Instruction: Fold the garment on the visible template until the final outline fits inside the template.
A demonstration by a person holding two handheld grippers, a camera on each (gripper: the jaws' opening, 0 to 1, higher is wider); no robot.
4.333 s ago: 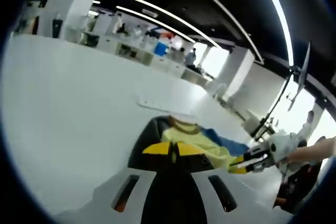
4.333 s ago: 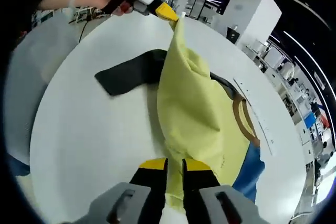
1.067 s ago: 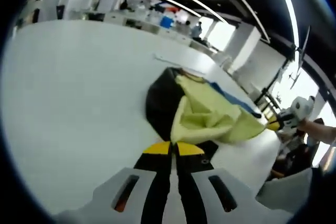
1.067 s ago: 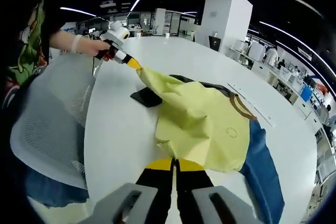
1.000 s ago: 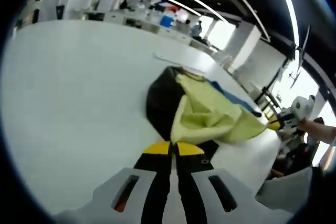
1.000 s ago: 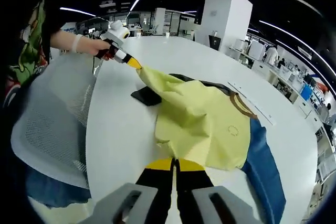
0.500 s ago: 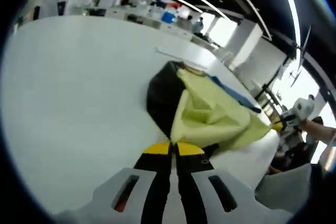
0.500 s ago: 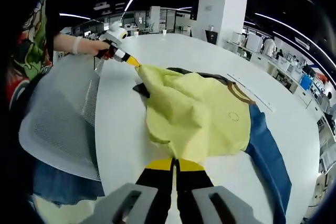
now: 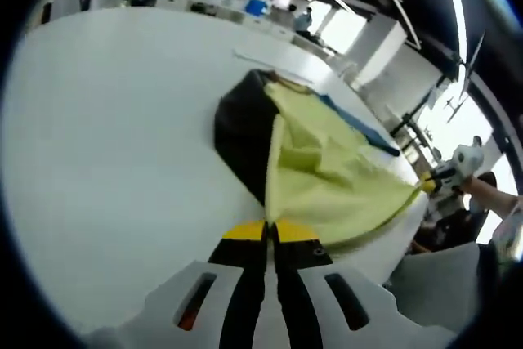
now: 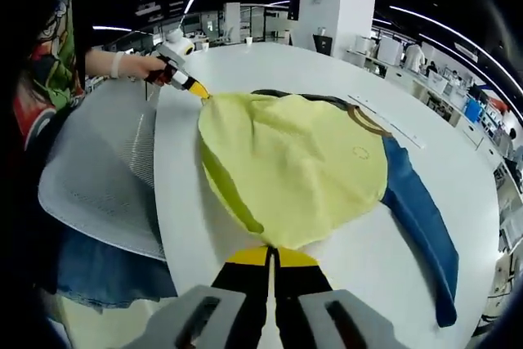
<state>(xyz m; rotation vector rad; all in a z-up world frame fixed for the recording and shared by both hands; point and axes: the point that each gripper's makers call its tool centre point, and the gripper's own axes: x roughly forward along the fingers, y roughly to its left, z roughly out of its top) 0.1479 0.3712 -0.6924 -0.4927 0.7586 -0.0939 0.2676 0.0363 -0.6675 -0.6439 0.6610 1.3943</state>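
both my left gripper and right gripper are pinched on the hem of the yellow garment, stretched over the black template on the white table, so uneven lowering could bunch it beyond the outline.

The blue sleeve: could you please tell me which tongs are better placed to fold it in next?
Right, probably. The blue sleeve lies just beside the right tongs, while the left tongs grip the yellow garment at its far corner, across the cloth.
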